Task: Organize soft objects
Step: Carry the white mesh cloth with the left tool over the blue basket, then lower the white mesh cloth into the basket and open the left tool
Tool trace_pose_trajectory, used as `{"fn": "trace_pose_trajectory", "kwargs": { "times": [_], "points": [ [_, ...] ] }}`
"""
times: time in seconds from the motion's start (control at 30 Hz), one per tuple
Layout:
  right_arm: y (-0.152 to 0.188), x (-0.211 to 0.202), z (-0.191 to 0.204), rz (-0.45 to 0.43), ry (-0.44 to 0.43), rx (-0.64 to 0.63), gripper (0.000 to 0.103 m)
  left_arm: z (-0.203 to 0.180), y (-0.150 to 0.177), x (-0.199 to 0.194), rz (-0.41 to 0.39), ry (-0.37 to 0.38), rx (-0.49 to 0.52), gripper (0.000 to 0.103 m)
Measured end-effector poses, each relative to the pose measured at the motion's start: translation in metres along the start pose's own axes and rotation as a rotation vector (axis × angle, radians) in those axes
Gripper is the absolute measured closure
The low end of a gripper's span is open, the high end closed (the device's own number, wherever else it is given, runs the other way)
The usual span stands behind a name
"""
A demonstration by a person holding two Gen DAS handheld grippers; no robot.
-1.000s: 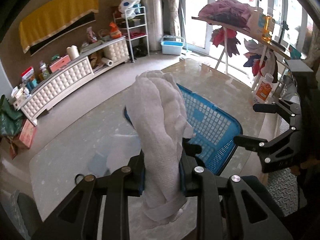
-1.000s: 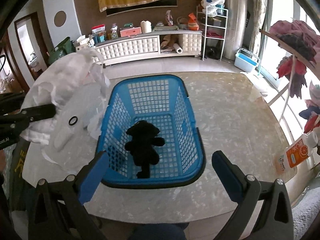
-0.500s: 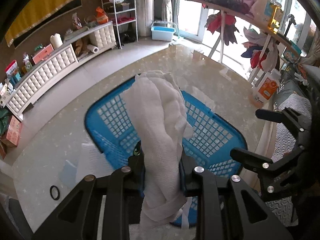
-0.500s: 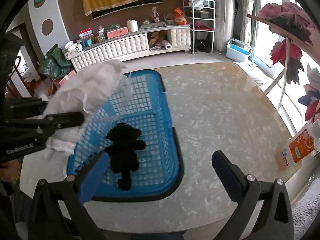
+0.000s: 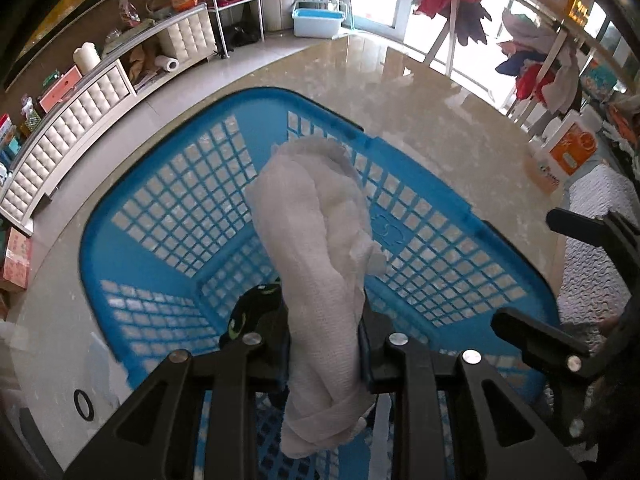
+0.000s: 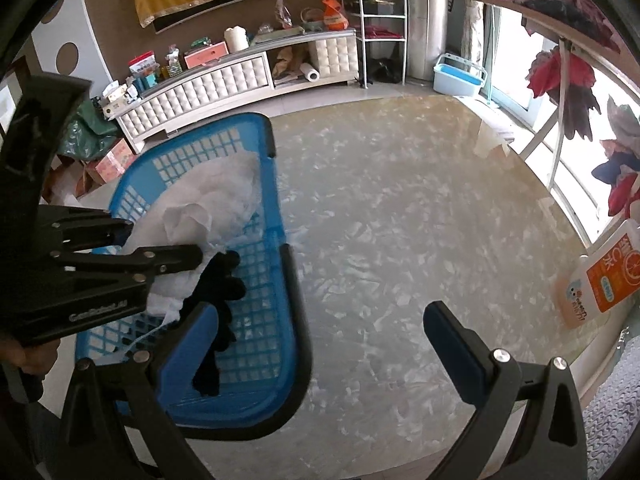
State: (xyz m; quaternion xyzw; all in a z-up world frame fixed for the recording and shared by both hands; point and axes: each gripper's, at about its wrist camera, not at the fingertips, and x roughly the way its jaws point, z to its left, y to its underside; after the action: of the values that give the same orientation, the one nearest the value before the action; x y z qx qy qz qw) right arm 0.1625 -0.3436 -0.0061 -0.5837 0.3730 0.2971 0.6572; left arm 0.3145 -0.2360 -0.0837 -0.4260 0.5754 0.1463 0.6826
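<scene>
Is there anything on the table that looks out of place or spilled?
Nothing is spilled. One small oddity: a black ring lies loose on the table, outside the blue basket.

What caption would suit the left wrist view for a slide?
Left gripper holds a white cloth above the blue basket, where a black toy lies.

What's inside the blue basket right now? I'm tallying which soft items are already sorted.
A black plush toy lies on the blue basket floor. The white cloth, clamped in the left gripper, hangs over it, hiding part of the floor.
</scene>
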Motion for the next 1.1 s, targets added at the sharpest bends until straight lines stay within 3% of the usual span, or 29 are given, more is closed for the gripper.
{"fn": "trace_pose_trajectory", "kwargs": {
  "times": [0.27, 0.4, 0.83, 0.93, 1.1],
  "points": [
    [-0.003, 0.01, -0.003, 0.022, 0.006, 0.006, 0.0, 0.002, -0.012, 0.026, 0.072, 0.002, -0.002, 0.08],
    [-0.002, 0.014, -0.003, 0.033, 0.001, 0.012, 0.0, -0.002, -0.021, 0.035, 0.103, -0.04, 0.035, 0.08],
    [0.0, 0.018, -0.006, 0.046, -0.003, 0.023, 0.0, -0.007, -0.029, 0.043, 0.128, -0.035, 0.054, 0.078],
    [-0.004, 0.021, -0.006, 0.049, -0.004, 0.026, 0.0, -0.007, -0.029, 0.044, 0.132, -0.046, 0.052, 0.074],
    [-0.004, 0.019, -0.005, 0.047, -0.005, 0.021, 0.0, -0.008, -0.026, 0.039, 0.109, -0.053, 0.069, 0.051]
  ]
}}
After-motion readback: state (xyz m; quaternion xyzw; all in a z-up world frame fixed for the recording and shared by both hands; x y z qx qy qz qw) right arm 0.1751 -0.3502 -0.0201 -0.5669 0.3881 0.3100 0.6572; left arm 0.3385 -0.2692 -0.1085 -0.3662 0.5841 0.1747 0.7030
